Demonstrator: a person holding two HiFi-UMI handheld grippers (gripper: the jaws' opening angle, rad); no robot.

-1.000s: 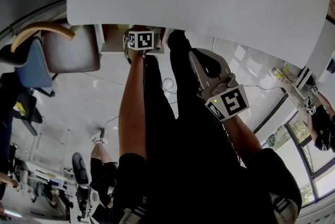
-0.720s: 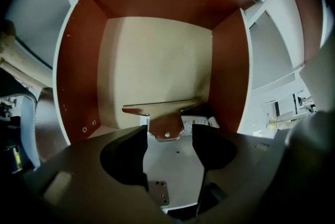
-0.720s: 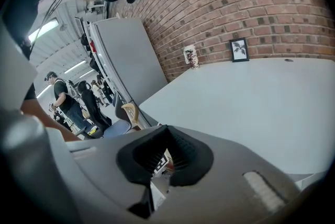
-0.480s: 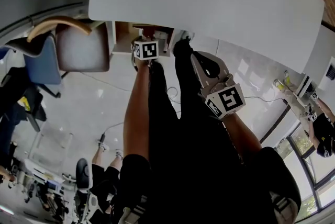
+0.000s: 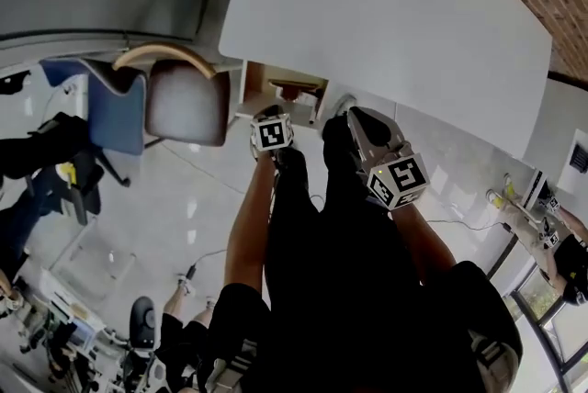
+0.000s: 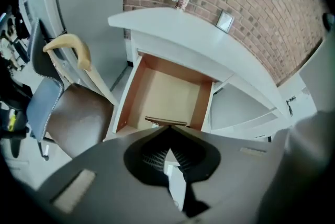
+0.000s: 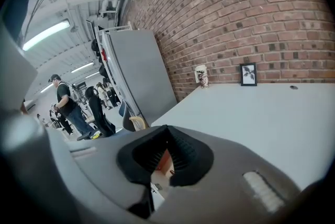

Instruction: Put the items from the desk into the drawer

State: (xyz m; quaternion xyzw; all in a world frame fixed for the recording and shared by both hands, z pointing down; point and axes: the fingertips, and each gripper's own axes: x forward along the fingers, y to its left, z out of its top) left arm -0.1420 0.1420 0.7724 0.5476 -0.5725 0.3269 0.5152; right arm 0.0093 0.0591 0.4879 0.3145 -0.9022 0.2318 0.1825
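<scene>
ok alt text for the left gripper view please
The left claw, just closed on nothing, hangs above an open wooden drawer under a white desk. A brown chair stands at left and a brick wall rises behind the desk.

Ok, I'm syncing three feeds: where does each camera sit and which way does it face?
Head view: on the person's head, looking steeply down at desk, open drawer, chair; shows arms, legs, left gripper, right gripper.
Left gripper view: on that gripper, looking down into the drawer; its jaws, just closed, empty.
Right gripper view: on that gripper, looking across the desk to the brick wall; jaws together.
Shared: all three show the desk.
</scene>
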